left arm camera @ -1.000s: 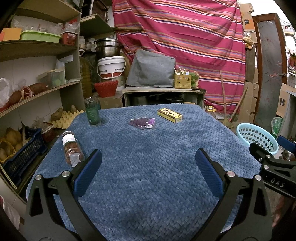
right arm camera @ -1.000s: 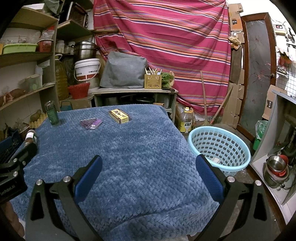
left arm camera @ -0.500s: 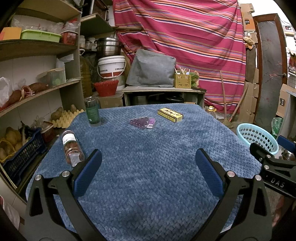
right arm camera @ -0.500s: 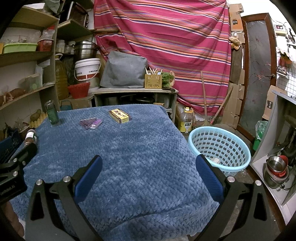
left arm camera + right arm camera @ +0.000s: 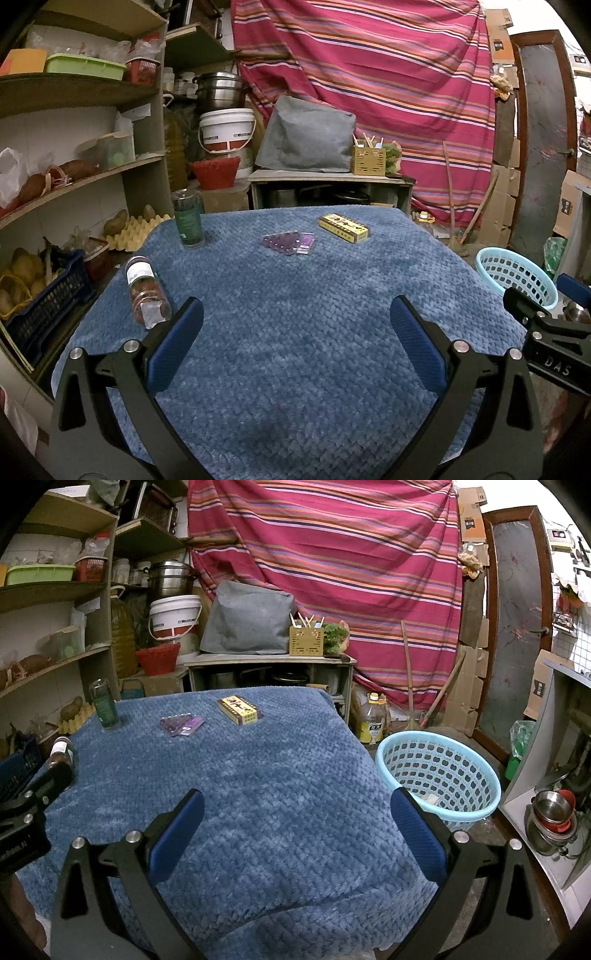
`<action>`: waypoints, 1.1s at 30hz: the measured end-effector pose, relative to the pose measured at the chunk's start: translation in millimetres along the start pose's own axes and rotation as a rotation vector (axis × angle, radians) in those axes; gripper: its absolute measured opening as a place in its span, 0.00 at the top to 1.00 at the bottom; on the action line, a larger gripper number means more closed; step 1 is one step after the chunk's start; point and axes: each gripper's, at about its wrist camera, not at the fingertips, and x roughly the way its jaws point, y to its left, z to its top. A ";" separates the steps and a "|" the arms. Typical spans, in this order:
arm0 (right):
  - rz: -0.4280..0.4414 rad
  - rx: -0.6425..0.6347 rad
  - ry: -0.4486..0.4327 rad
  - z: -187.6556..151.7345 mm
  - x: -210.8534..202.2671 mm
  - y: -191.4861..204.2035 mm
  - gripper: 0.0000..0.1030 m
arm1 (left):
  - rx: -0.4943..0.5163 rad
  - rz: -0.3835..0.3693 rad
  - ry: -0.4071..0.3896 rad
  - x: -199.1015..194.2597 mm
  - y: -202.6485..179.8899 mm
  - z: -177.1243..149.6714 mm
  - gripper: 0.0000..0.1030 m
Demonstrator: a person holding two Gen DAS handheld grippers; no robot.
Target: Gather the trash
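On the blue-covered table (image 5: 295, 314) lie a yellow carton (image 5: 343, 229), a purple blister pack (image 5: 288, 242) and a clear jar on its side (image 5: 146, 291); a green bottle (image 5: 188, 221) stands upright at the far left. The same carton (image 5: 240, 709), blister pack (image 5: 181, 724) and green bottle (image 5: 104, 705) show in the right wrist view. A light blue basket (image 5: 439, 775) sits on the floor right of the table. My left gripper (image 5: 295, 325) hangs open over the near table, empty. My right gripper (image 5: 295, 808) is open near the table's right edge, also empty.
Shelves (image 5: 74, 177) with produce and a dark crate (image 5: 44, 302) line the left. A low counter (image 5: 328, 177) with a grey bag and a striped curtain (image 5: 369, 74) stand behind. Steel bowls (image 5: 554, 816) and a white cabinet (image 5: 546, 768) are at the right, a door (image 5: 517, 609) beyond.
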 end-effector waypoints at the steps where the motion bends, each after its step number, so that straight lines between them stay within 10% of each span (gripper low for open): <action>1: 0.002 0.002 0.000 0.0 0.0 -1.2 0.04 | -0.001 0.001 -0.001 -0.7 0.2 -0.1 0.05; 33: -0.001 0.001 0.003 -0.8 0.5 -3.7 0.04 | 0.001 0.003 -0.005 -0.5 1.8 1.7 0.05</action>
